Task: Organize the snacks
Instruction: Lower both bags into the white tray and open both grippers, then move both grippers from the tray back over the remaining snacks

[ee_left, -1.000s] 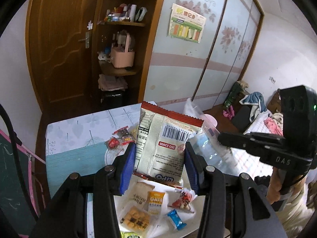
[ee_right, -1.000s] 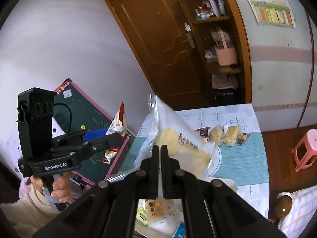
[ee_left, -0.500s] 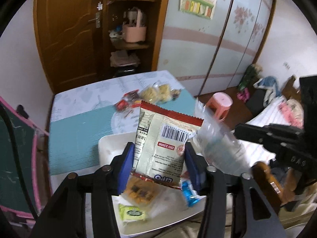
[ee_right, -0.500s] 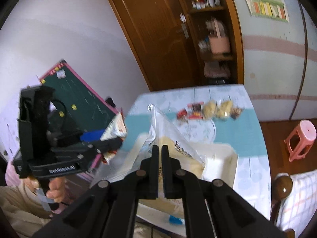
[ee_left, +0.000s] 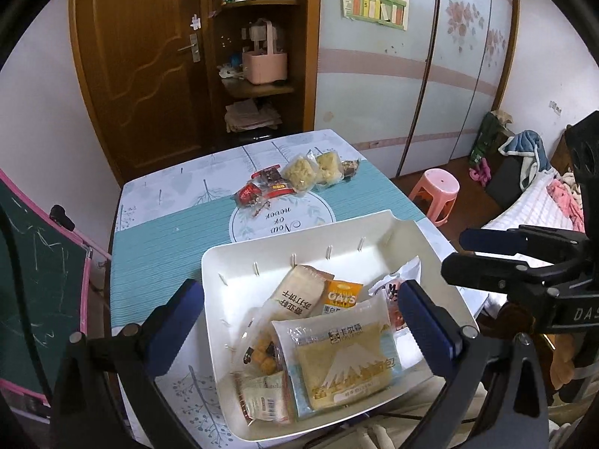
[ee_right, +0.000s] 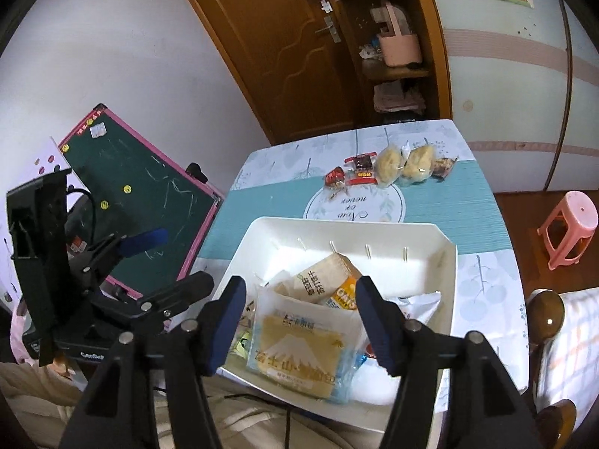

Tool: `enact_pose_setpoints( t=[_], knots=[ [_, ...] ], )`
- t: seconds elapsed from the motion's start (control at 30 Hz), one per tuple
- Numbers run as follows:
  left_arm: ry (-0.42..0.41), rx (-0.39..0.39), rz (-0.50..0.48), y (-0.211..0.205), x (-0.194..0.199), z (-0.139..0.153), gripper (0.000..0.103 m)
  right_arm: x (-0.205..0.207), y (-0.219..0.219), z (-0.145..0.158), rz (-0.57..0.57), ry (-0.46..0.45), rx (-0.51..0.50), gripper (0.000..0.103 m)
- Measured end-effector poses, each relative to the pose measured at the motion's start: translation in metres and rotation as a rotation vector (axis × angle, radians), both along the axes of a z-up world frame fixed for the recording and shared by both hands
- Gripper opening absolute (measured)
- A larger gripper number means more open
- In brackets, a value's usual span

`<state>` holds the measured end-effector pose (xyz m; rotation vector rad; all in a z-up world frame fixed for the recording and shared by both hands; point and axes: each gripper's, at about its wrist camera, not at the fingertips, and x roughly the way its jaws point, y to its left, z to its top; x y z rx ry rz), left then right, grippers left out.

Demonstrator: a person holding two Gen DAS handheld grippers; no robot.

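On the far left of my right-hand view, a green chalkboard (ee_right: pixel 142 194) in a pink frame leans beside the worktop (ee_right: pixel 483 202), and in front of it I see my left tongs (ee_right: pixel 157 258) held over my lap. Their jaws have just been opening and now stand spread wide; in their own view the left tongs (ee_left: pixel 299 321) straddle the white tray (ee_left: pixel 374 232) with nothing between the blue pads. Below them, at the tray's near left, lies the cream snack packet (ee_left: pixel 262 396) with a barcode, apart from both pads. Next to it lies the clear bread bag (ee_left: pixel 344 359) printed with a mountain, on top of the other snacks: a beige cracker packet (ee_left: pixel 295 295), an orange oat bar (ee_left: pixel 340 297) and a red-and-white wrapper (ee_left: pixel 393 292) towards the right wall. My right tongs (ee_right: pixel 299 321) have also just been opening; they are parted on either side of that bread bag (ee_right: pixel 299 351), and the pads do not press on it. Further back on the teal cloth, well apart from the tray, a row of small snacks (ee_left: pixel 295 179) waits: red wrappers on the left, two pale yellow cakes, then a dark packet. Off to the right, a pink stool (ee_left: pixel 434 191) stands on the floor.
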<state>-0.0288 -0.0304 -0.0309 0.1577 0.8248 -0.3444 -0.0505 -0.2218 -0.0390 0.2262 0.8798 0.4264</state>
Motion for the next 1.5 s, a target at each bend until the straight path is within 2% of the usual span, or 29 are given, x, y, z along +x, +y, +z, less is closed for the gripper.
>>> enact_pose_setpoints(
  t=[0.3,0.67,1.2,1.33,1.5],
  knots=[
    [0.002,0.042,-0.008,-0.005,-0.001,-0.008,0.103,0.002,0.004,-0.013,0.006,0.048,-0.003,0.061],
    [0.036,0.042,-0.001,-0.003,0.005,-0.018,0.103,0.01,0.003,-0.024,0.008,0.086,0.005,0.061],
    [0.117,0.01,0.043,0.003,0.051,-0.034,0.103,0.044,0.005,-0.056,0.004,0.174,-0.05,0.061],
    [0.083,0.037,0.049,0.003,0.065,-0.027,0.103,0.058,0.005,-0.057,-0.007,0.168,-0.115,0.061],
    [-0.009,0.091,0.039,-0.002,0.09,-0.002,0.103,0.079,0.003,-0.044,-0.032,0.118,-0.222,0.061]
  ],
)
